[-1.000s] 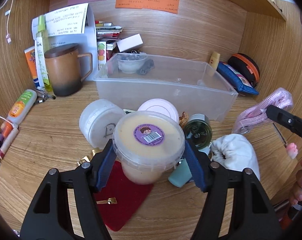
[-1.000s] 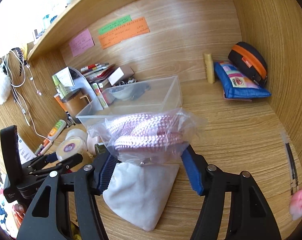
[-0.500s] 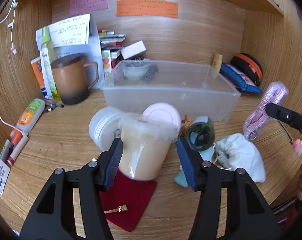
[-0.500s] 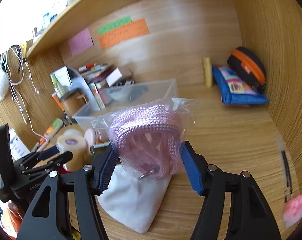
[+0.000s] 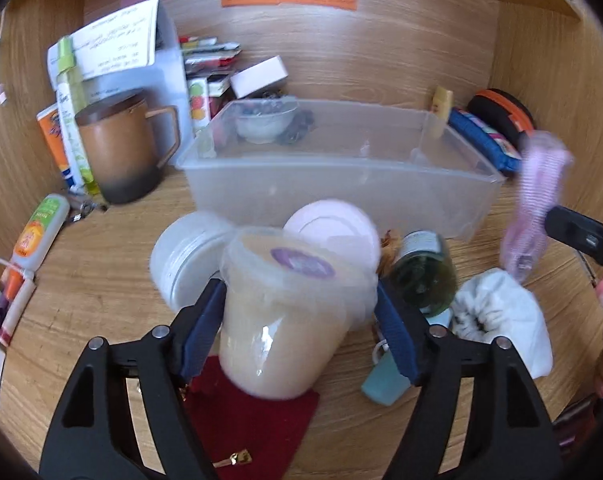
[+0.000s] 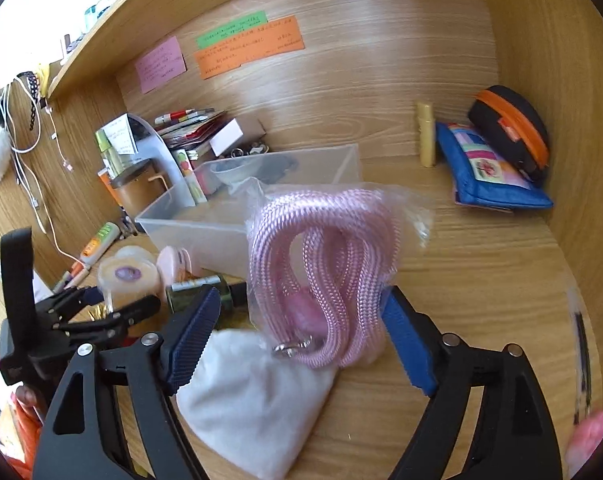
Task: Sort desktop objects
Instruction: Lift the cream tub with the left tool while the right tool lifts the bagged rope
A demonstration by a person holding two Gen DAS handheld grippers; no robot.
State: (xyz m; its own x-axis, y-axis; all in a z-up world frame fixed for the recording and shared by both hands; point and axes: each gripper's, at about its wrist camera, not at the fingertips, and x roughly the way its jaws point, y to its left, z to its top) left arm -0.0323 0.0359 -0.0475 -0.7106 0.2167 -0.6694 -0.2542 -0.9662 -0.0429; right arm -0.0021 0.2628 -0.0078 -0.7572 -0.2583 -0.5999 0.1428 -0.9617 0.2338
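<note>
The tub (image 5: 289, 312), gripped in my left tool (image 5: 299, 320), is now tilting clear of the counter (image 5: 101, 276); my right tool (image 6: 301, 332) is carrying the bagged cord (image 6: 325, 264) toward the bin (image 5: 341, 168).

bin interior: the clear bin (image 5: 341, 176) is mostly bare – only a small bowl (image 5: 264, 124) and some dark bits in the far-left corner, top's wide open

in front of bin: jammed – white jar (image 5: 185, 258), pink lid (image 5: 333, 228), green bottle (image 5: 423, 276) and white pouch (image 5: 501, 320) packed close together

left side: brown mug (image 5: 121, 148) and tubes block the way in beside the bin

right side: bare desk (image 6: 481, 280) between bin and blue pouch (image 6: 489, 176), roomy

near edge: red cloth (image 5: 253, 424), lies flat
</note>
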